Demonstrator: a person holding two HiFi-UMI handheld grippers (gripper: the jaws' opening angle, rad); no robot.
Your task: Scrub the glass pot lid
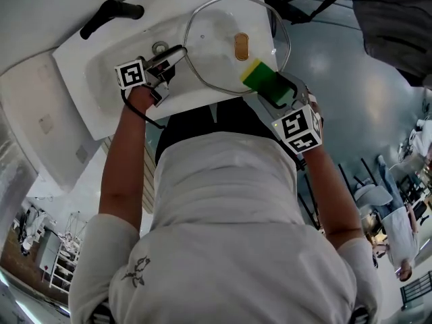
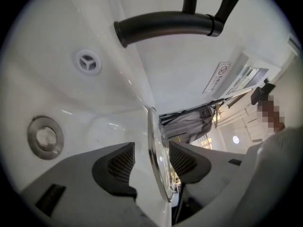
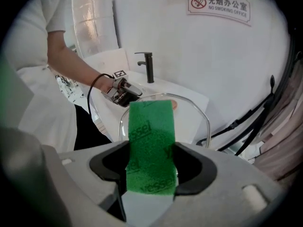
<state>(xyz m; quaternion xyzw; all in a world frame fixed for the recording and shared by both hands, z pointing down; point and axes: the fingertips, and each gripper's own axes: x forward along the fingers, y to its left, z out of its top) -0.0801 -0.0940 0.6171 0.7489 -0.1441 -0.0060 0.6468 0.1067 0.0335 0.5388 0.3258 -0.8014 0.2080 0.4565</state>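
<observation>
The glass pot lid (image 1: 216,25) with its tan knob (image 1: 241,46) stands on edge over the white sink (image 1: 88,66). My left gripper (image 1: 177,52) is at the lid's left rim. In the left gripper view the metal rim (image 2: 154,145) runs between the two pads with a gap on each side, so the left gripper (image 2: 151,162) is open. My right gripper (image 1: 273,90) is shut on a green and yellow sponge (image 1: 260,76) at the lid's near right edge. In the right gripper view the green sponge (image 3: 150,145) is squeezed between the pads, with the lid (image 3: 189,112) beyond it.
A black faucet (image 1: 111,12) stands at the sink's back left and arches over the basin (image 2: 165,22). The drain (image 2: 45,137) and overflow hole (image 2: 88,61) lie left of the lid. Black cables (image 3: 255,122) hang to the right of the sink.
</observation>
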